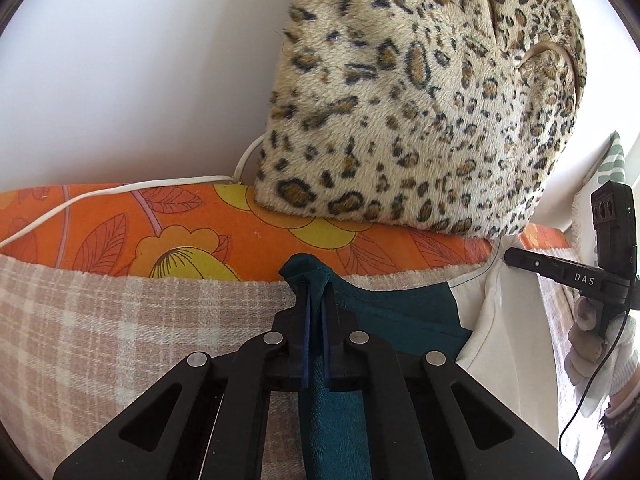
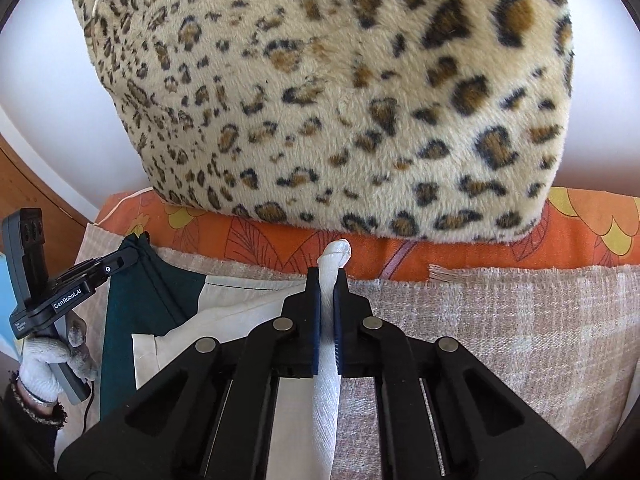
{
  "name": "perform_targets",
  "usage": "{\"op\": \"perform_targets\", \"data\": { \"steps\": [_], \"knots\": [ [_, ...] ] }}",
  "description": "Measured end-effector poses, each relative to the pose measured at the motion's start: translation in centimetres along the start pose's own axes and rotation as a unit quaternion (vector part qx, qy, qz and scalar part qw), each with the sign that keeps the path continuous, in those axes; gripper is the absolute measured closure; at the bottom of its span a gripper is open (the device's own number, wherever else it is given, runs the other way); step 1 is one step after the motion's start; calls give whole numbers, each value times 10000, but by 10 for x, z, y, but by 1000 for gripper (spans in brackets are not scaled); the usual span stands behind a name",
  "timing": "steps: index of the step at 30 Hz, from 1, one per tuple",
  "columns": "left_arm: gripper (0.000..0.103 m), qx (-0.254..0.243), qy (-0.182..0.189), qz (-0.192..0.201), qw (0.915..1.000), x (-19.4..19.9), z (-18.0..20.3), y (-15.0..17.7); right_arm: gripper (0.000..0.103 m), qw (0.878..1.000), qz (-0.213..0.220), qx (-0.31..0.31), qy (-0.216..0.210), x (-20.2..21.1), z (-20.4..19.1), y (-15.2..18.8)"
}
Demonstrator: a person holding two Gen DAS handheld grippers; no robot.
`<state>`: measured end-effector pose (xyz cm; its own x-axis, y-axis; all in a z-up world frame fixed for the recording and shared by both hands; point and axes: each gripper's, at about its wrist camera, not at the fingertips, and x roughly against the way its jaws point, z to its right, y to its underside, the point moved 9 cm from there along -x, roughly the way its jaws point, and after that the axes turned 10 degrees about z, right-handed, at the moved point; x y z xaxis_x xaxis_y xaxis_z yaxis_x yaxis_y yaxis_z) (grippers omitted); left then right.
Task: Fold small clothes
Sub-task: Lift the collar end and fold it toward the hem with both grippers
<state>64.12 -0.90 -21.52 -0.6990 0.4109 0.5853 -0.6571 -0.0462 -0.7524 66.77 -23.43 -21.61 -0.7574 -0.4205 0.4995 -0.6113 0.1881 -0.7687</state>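
While propped against wall, leopard-print cushion (image 2: 340, 100) on orange floral sheet (image 1: 160, 232). Below, beige checked blanket (image 1: 100, 340) under teal-and-white garment (image 2: 160, 312), spread flat. Left gripper (image 1: 316, 292): jaws pinched tight on teal corner. Right gripper (image 2: 327, 292): jaws pinched tight on white corner.

A leopard-print cushion (image 1: 420, 100) leans against a white wall (image 1: 140, 72), resting on an orange floral sheet (image 1: 180, 228). A beige plaid blanket (image 1: 100, 340) overlaps the sheet's near edge. A white cable (image 1: 120, 194) runs along the sheet behind it.
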Motion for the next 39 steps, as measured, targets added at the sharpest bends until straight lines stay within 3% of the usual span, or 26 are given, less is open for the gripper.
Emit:
{"op": "perform_targets", "data": {
  "steps": [12, 23, 39],
  "knots": [
    [101, -75, 265, 206, 9994, 40, 21, -6, 98, 9996, 146, 163, -182, 34, -27, -9],
    [101, -251, 440, 390, 9980, 93, 53, -10, 98, 9987, 260, 354, -247, 91, -46, -7],
    [101, -335, 607, 535, 9962, 174, 84, 16, 98, 9965, 376, 676, -319, 178, -84, 26]
  ]
}}
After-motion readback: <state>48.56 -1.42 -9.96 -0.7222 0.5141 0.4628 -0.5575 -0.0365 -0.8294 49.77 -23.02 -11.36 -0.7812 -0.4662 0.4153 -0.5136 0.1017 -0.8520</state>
